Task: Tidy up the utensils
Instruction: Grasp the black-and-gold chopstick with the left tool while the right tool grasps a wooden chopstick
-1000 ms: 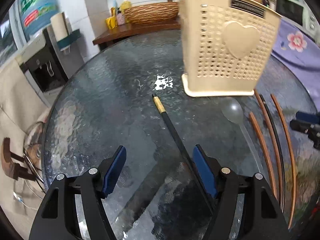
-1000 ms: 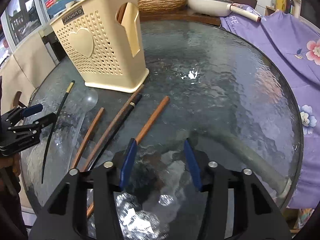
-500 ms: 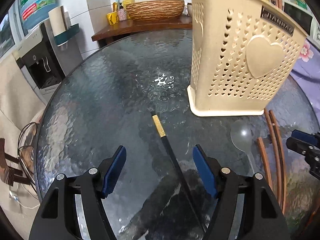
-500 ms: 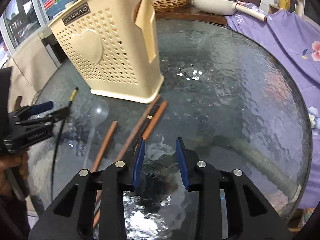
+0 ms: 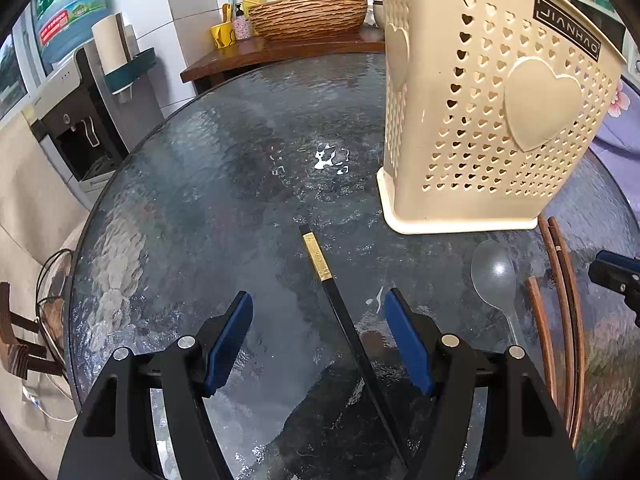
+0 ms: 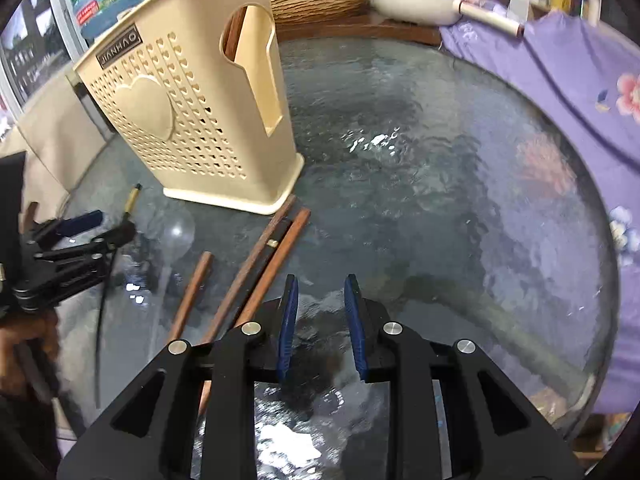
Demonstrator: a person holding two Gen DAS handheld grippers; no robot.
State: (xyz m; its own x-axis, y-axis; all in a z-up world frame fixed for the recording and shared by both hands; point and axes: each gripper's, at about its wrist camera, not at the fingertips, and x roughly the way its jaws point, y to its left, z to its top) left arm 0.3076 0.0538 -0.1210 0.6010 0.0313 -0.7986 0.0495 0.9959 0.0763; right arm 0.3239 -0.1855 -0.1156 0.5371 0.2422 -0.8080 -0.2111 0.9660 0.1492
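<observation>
The tabletop (image 5: pixel 200 208) is dark bumpy glass, shiny with bright spots. The utensil basket (image 5: pixel 492 128) is cream plastic, matt, full of little heart holes. The spoon (image 5: pixel 494 280) is clear shiny plastic. The brown chopsticks (image 6: pixel 260 268) look like smooth wood. The black chopstick (image 5: pixel 344 320) has a gold shiny band. Each gripper has matt black plastic, blue pads (image 6: pixel 288 320) and shiny metal screws.

Left gripper (image 5: pixel 318 338): matte black angular frame, blue pads (image 5: pixel 228 340) on both fingers, round silver screws along the arms. Right gripper (image 6: pixel 321 326): same black build, blue pads, silver screws. Hand (image 6: pixel 28 336) behind left gripper: bare skin, possibly a dark sleeve; blurred.
</observation>
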